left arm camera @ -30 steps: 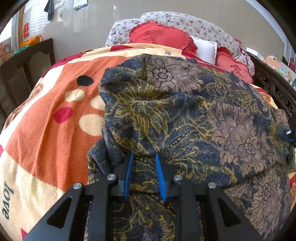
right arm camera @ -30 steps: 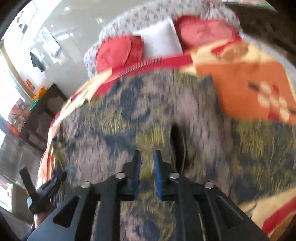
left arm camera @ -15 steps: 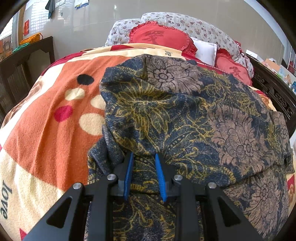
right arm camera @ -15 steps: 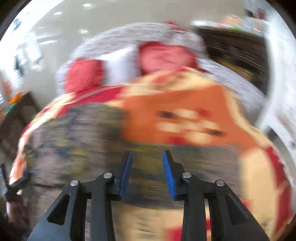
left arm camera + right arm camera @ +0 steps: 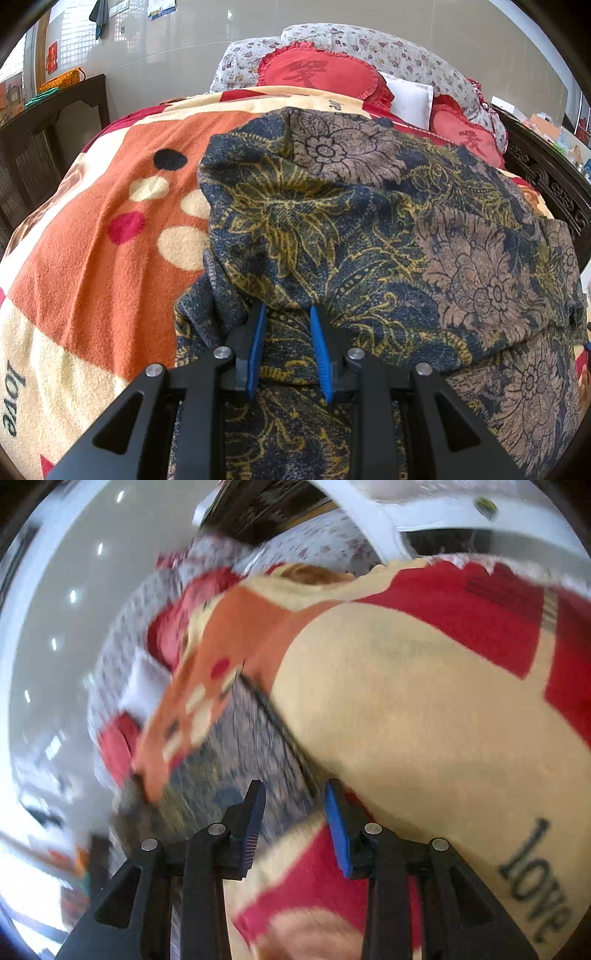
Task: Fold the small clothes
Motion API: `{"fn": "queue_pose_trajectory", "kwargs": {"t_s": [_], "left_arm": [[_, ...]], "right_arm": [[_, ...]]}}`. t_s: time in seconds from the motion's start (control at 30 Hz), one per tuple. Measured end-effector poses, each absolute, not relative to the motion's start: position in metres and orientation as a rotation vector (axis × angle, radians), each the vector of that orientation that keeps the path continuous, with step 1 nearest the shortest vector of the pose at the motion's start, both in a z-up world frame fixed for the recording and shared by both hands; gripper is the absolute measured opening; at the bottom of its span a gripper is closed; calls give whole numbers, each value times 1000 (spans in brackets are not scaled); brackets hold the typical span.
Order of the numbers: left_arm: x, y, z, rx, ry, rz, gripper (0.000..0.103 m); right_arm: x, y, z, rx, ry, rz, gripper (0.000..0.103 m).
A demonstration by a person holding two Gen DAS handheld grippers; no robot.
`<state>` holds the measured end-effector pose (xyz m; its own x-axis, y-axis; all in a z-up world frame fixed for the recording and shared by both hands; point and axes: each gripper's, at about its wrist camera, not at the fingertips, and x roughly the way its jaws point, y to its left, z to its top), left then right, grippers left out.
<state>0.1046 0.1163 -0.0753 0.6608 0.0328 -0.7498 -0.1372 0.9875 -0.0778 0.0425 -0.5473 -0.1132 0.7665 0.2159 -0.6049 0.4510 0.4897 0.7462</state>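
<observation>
Covering nearly the whole left-wrist view, a bed spread with an orange, cream and red fleece blanket [image 5: 92, 280] printed with dots and the word "love". Heaped at twelve o'clock, flowered pillows [image 5: 399, 55] and red frilled cushions [image 5: 321, 74] against a pale wall. Lying across the blanket from centre to four o'clock, the task's garment [image 5: 369, 229], dark blue cloth with gold and brown flowers, one layer already doubled over another, its folded edge rumpled at six o'clock.

Planted at six o'clock, the left gripper [image 5: 286, 317], blue pads a little apart, tips tucked under that doubled edge; cannot tell whether cloth is truly pinched. Tilted and badly blurred, the right-wrist view: the right gripper [image 5: 295, 794] at six o'clock, jaws apart with nothing between them, hanging above the garment's outer corner [image 5: 255, 738], bare blanket from one to five o'clock.

Likely trouble: a hurried right-hand grab catching fleece together with cloth, or taking only the top layer and pulling the fold askew. A loose left hold could let the edge slide and the layers drift apart.
</observation>
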Motion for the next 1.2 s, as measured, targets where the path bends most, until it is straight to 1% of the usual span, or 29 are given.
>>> {"fn": "queue_pose_trajectory", "kwargs": {"t_s": [0.07,0.13,0.2,0.27,0.53,0.6,0.7,0.73,0.8,0.87,0.93,1.0,1.03,1.13,1.2], "left_arm": [[105,116,-75,-132,844,96,25],[105,116,-75,-132,844,96,25],[105,116,-75,-133,844,96,25],[105,116,-75,-132,844,96,25],[104,116,-75,-138,842,93,25],[104,116,-75,-139,842,92,25],[104,116,-75,-141,843,88,27],[104,115,-74,-142,843,84,28],[105,115,-72,-141,848,64,34],[106,116,-65,-159,862,21,46],[102,119,-52,-193,849,-15,52],[95,122,-32,-235,798,-74,59],[93,123,-25,-248,781,-95,64],[86,130,-8,-294,729,-101,66],[86,139,-9,-349,727,-83,66]], "right_arm": [[46,-547,-113,1086,711,-166,15],[51,-544,-106,1044,735,-153,0],[56,-535,-89,938,762,-153,0],[61,-528,-60,851,739,-131,0],[64,-529,143,473,462,-118,0],[66,-515,175,424,435,-60,0],[73,-472,199,343,431,51,0],[76,-454,202,322,435,97,0],[86,-404,202,282,452,199,0],[94,-357,196,267,471,300,0],[99,-311,187,263,489,388,0],[105,-257,175,264,511,497,0],[108,-233,166,259,522,542,0],[118,-159,131,229,587,643,0],[130,-112,89,192,670,665,0]]}}
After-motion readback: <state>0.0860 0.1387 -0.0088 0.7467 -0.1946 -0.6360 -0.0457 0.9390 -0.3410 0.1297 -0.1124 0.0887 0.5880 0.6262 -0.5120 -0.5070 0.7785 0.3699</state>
